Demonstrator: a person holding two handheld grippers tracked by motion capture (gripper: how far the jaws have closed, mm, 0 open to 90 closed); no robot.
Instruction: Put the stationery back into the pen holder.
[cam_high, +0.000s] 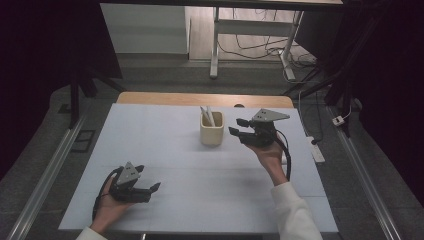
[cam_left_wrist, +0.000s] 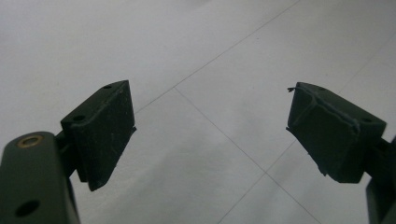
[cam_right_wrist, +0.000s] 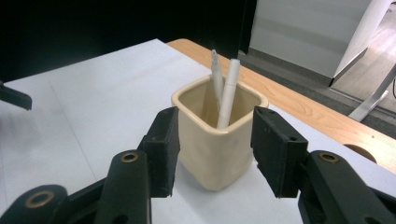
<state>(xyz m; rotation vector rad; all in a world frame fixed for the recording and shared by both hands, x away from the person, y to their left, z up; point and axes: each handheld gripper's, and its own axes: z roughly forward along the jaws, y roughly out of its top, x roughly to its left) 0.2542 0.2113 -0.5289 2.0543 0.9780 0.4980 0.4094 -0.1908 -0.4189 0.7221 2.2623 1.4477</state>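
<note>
Right gripper (cam_high: 237, 127) up off the table (cam_high: 165, 150), just right of the cup (cam_high: 211, 129), jaws spread wide and holding nothing. In the right gripper view, cup (cam_right_wrist: 218, 140) seen between the two jaws, apart from both, upright on the white sheet near the far edge, two white pens (cam_right_wrist: 229, 93) leaning inside. Left gripper (cam_high: 152, 189) low at the near left, well apart from the cup, jaws wide open over bare sheet, empty (cam_left_wrist: 210, 130).
</note>
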